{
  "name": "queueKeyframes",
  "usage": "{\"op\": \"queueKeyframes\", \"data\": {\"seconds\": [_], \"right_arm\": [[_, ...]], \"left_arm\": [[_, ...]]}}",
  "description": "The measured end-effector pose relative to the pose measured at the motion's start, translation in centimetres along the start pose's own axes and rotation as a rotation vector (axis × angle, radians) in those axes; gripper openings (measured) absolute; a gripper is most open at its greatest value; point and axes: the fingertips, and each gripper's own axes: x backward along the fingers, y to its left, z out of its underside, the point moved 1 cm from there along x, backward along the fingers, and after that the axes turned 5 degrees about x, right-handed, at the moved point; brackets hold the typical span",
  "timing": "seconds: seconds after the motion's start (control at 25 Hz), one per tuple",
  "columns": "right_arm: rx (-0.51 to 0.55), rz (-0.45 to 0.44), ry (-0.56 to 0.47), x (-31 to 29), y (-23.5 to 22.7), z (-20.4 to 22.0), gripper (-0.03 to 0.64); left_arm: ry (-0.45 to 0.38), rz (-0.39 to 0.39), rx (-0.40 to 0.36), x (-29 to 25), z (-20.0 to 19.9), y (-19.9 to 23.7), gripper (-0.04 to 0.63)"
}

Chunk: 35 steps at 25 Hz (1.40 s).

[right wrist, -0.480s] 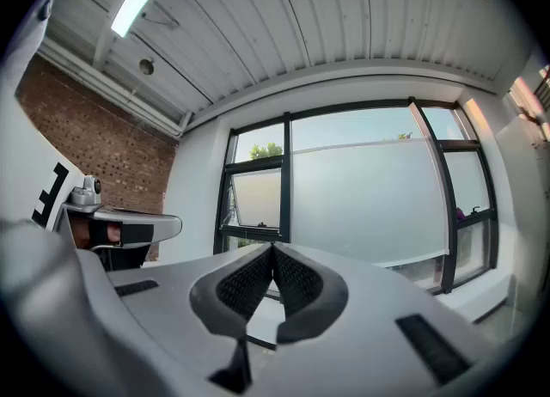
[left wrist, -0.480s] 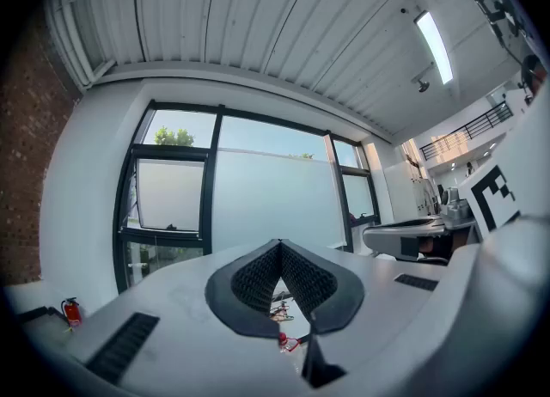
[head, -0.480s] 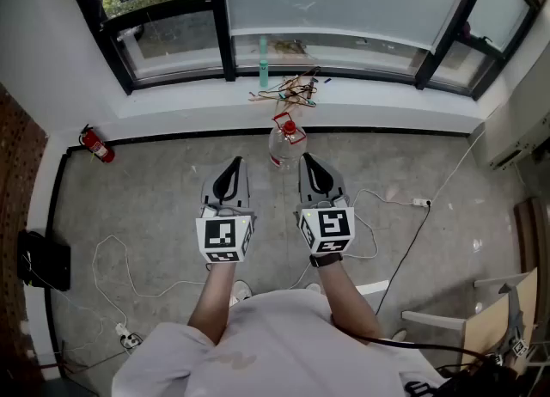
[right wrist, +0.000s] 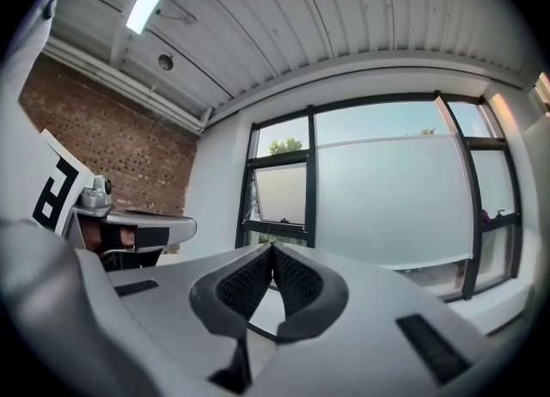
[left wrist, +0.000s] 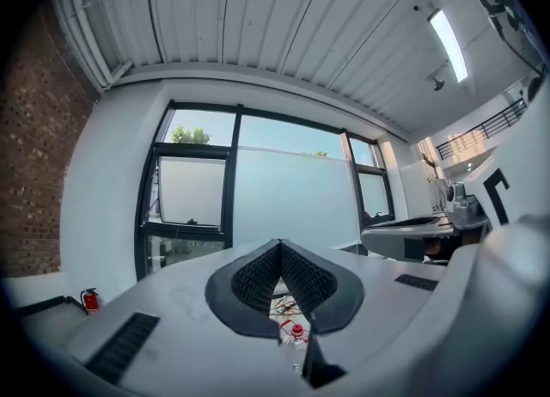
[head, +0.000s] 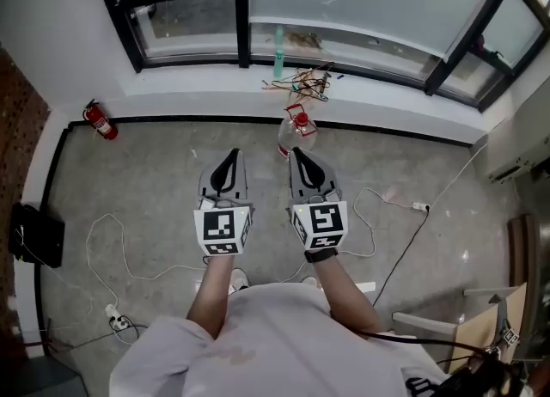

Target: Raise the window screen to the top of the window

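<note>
Right tongs point(head: 301, 156) now directly behind bottle point(head: 296, 129), left tongs point(head: 230, 156) alongside, both tight together, empty.

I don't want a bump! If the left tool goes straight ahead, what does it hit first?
Likely the screen, straight ahead of the left tool; the bottle sits lower. Depth is unclear.
</note>
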Motion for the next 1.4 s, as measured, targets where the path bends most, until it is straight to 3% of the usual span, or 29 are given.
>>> {"op": "queueKeyframes", "data": {"seconds": [0.2, 0.4, 0.6, 0.8, 0.96, 1.2, 1.28, 1.4], "right_arm": [[-0.012, -0.083, -0.017, -2.3, 6.6, -1.2, 0.002], [-0.077, -0.231, -0.043, -6.5, 14.9, -1.8, 0.002], [-0.071, -0.554, -0.125, -8.3, 27.5, -4.0, 0.002], [-0.018, -0.834, -0.173, -8.6, 38.5, -5.5, 0.002], [0.056, -0.851, -0.219, -11.2, 42.1, -6.9, 0.002], [0.02, -1.025, -0.266, -12.4, 48.9, -8.7, 0.0], [0.006, -1.061, -0.266, -13.4, 50.3, -8.6, 0.0], [-0.013, -1.04, -0.283, -16.6, 49.5, -9.1, 0.0]], "left_arm": [[-0.008, -0.086, -0.005, 3.7, -0.4, 5.7, 0.0], [-0.002, -0.245, -0.012, 9.1, -0.3, 14.0, 0.0], [0.011, -0.465, -0.013, 17.5, -0.2, 22.6, 0.0], [-0.011, -0.61, 0.091, 24.6, 0.6, 28.0, 0.0], [0.011, -0.819, 0.013, 27.7, 0.5, 30.7, 0.0], [-0.02, -0.971, 0.026, 32.0, 0.1, 35.1, 0.0], [-0.036, -0.994, 0.014, 32.5, -0.4, 36.0, 0.0], [-0.117, -0.964, 0.089, 30.7, -1.4, 36.8, 0.0]]}}
